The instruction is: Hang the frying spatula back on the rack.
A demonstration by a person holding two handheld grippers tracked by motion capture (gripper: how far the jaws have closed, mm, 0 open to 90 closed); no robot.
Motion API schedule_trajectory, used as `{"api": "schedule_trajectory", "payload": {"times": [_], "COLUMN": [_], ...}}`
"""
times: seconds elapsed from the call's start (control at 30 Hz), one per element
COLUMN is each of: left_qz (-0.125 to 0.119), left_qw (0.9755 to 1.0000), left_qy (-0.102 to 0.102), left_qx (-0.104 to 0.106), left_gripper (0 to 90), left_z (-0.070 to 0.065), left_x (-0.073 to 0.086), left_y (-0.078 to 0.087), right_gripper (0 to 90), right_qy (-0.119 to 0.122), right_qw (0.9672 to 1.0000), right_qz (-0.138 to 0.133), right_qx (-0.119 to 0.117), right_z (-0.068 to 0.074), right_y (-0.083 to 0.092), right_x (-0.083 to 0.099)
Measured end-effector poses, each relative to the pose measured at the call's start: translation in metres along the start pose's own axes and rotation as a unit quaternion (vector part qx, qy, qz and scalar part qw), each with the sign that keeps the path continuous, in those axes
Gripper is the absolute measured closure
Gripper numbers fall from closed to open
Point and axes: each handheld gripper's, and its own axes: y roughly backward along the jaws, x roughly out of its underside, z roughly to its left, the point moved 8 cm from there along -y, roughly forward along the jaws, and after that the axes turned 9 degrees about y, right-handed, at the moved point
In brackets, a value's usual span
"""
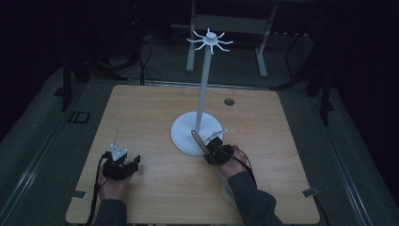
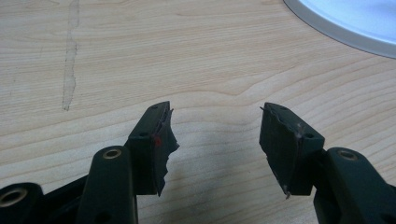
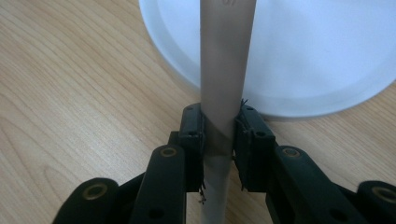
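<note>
Between right hand-held gripper (image 3: pixel 219 140) jaws: grey handle (image 3: pixel 224 70)

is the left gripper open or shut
Open. In the left gripper view the left gripper has its two jaws standing well apart, with bare wooden table showing in the gap and nothing between them.

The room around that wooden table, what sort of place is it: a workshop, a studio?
Probably a lab or recording room, not a home. The wooden table stands alone in a dark room, cables trail over the floor behind it, and a person works hand-held tongs beside a white hook stand.
</note>
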Motion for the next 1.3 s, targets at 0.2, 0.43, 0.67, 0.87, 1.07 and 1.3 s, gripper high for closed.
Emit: {"api": "schedule_trajectory", "payload": {"times": [0.2,0.43,0.67,0.87,1.07,1.3], "left_qz": [-0.001,0.000,-0.001,-0.001,-0.002,-0.001], "left_qw": [1.0000,1.0000,1.0000,1.0000,1.0000,1.0000], "left_qy": [0.000,0.000,0.001,0.001,0.003,0.003], "left_qx": [-0.001,-0.002,-0.002,-0.003,-0.004,-0.005], "left_gripper": [44.2,44.2,44.2,44.2,44.2,44.2], "left_z": [0.000,0.000,0.000,0.000,0.000,0.001], "left_x": [0.000,0.000,0.000,0.000,0.000,0.000], "left_y": [0.000,0.000,0.000,0.000,0.000,0.000], "right_gripper": [74.4,74.5,74.4,74.5,74.4,74.5], "right_qy": [-0.004,-0.014,-0.026,-0.027,-0.025,-0.025], "right_qw": [0.9998,0.9986,0.9965,0.9950,0.9931,0.9916], "right_qz": [-0.021,-0.050,-0.077,-0.092,-0.109,-0.120], "right_qx": [0.004,0.013,0.021,0.029,0.036,0.041], "right_z": [-0.002,-0.008,-0.015,-0.020,-0.022,-0.023], "right_y": [0.011,0.027,0.041,0.049,0.057,0.064], "right_x": [0.000,-0.001,-0.002,-0.002,-0.006,-0.010]}}
